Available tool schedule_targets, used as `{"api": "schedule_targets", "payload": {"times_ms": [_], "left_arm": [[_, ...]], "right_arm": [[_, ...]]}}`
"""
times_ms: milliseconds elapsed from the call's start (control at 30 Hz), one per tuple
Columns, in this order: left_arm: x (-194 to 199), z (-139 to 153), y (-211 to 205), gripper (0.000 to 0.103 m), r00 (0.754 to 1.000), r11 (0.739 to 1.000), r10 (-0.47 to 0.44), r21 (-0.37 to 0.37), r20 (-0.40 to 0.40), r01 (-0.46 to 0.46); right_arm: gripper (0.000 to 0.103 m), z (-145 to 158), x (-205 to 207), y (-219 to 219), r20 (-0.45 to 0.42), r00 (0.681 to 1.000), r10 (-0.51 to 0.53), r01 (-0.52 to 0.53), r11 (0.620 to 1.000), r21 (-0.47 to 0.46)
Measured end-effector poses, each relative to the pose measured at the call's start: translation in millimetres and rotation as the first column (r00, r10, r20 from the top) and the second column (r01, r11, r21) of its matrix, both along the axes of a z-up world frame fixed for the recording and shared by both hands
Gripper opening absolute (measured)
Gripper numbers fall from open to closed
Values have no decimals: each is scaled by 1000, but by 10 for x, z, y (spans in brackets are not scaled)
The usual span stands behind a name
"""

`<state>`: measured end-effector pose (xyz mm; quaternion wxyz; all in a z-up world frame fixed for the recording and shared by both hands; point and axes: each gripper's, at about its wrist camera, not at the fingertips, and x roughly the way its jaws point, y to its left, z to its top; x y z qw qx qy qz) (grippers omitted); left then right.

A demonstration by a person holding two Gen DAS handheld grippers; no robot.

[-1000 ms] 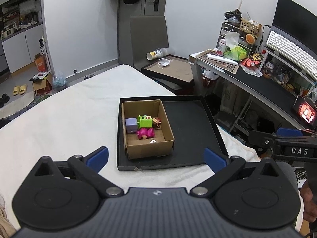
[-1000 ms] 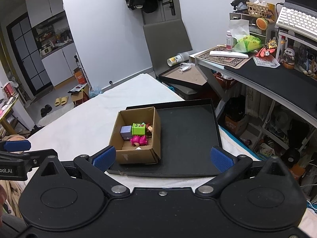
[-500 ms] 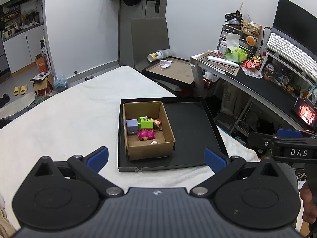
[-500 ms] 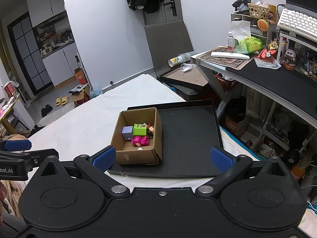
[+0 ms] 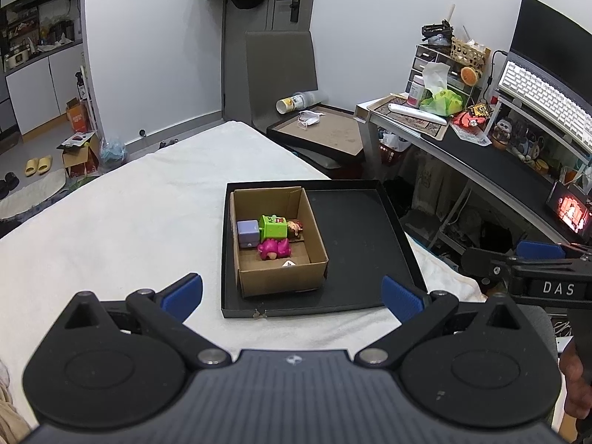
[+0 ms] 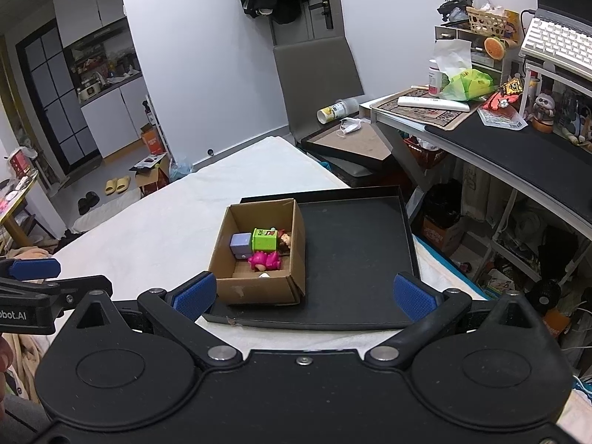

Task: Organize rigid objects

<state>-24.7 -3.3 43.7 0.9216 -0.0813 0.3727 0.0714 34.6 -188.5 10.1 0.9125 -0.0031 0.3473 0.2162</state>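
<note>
target: small toys sat in the open brown cardboard box [image 5: 281,244], which stood in the left part of the shallow black rectangular tray [image 5: 355,229] on the white cloth-covered table [image 5: 129,222].
contents: lilac plastic cube [image 5: 247,233], green printed cube [image 5: 273,226], pink plush-like figure [image 5: 273,248], small brown-haired doll [image 5: 295,226], packed touching each other.
bearing: box lay dead ahead and below both my jaws, long axis running away from me.
left gripper [image 5: 292,294]: jaws spread wide, nothing held.
right gripper [image 6: 305,294]: jaws spread wide, nothing held.
nearer: I judged the right slightly closer; its left finger sat just over the box's near corner.
obstruction: box walls; toys needed a top-down entry.
periphery: cluttered black desk [image 6: 518,148] well apart, no interference.
</note>
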Motion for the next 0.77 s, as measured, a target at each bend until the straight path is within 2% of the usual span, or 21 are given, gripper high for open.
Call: {"api": "schedule_targets", "payload": {"times_ms": [767], "left_arm": [[-45,-3,34,102,1000,1000,4,11,4,-4]], "right_arm": [[103,11,-57,67,5,1000,5,-5,1000,-12]]}}
